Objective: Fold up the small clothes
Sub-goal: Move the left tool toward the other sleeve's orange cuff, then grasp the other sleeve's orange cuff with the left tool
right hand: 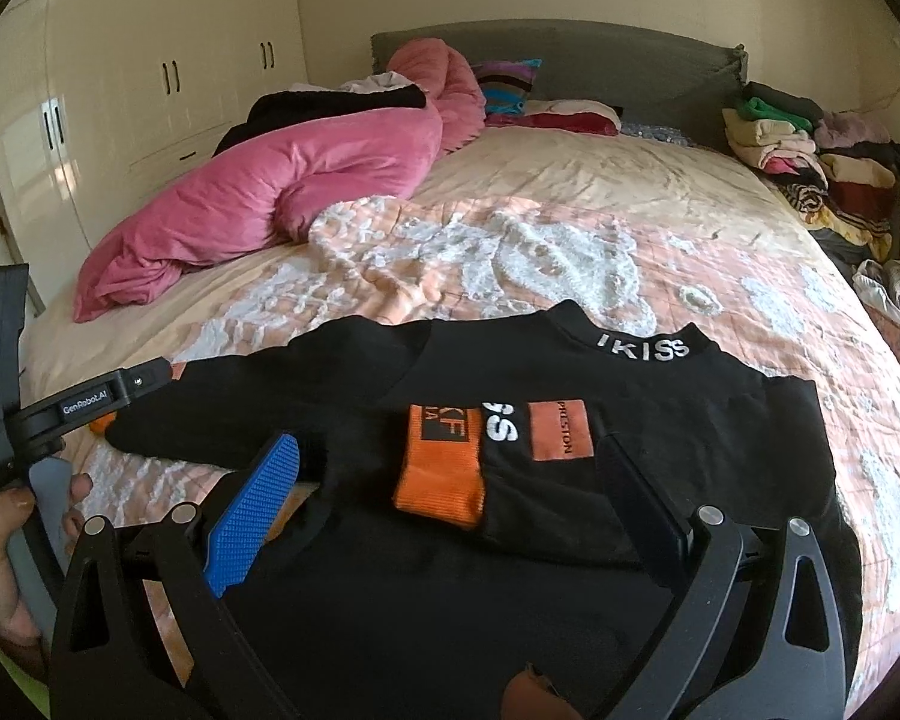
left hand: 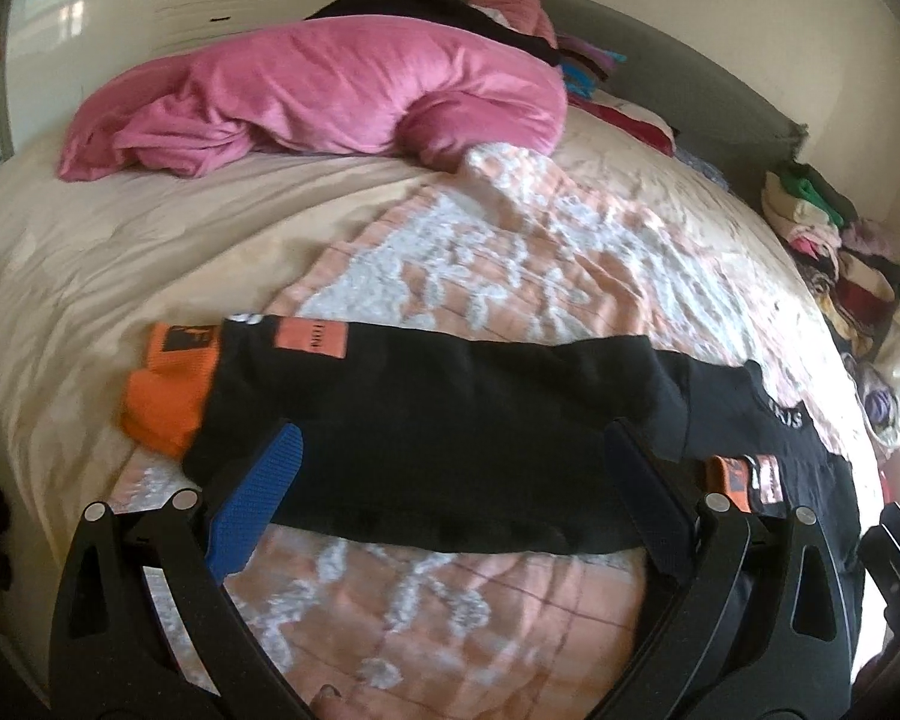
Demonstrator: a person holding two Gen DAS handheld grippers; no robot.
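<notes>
On the big bed with the peach and white bumpy blanket (right hand: 570, 228) lay a small black sweatshirt with orange cuffs and orange patches (right hand: 600, 396), spread flat near the front edge. One sleeve was folded across its chest (orange cuff on top), and the other sleeve (left hand: 450, 420) stretched out sideways. The left gripper (left hand: 450, 480) hung over that long sleeve, jaws wide apart, holding nothing. The right gripper (right hand: 450, 498) hung over the chest, also wide apart and empty. A grab that went too deep could pinch the blanket too and drag it along. A grab of just one layer could pull the folded sleeve loose.
</notes>
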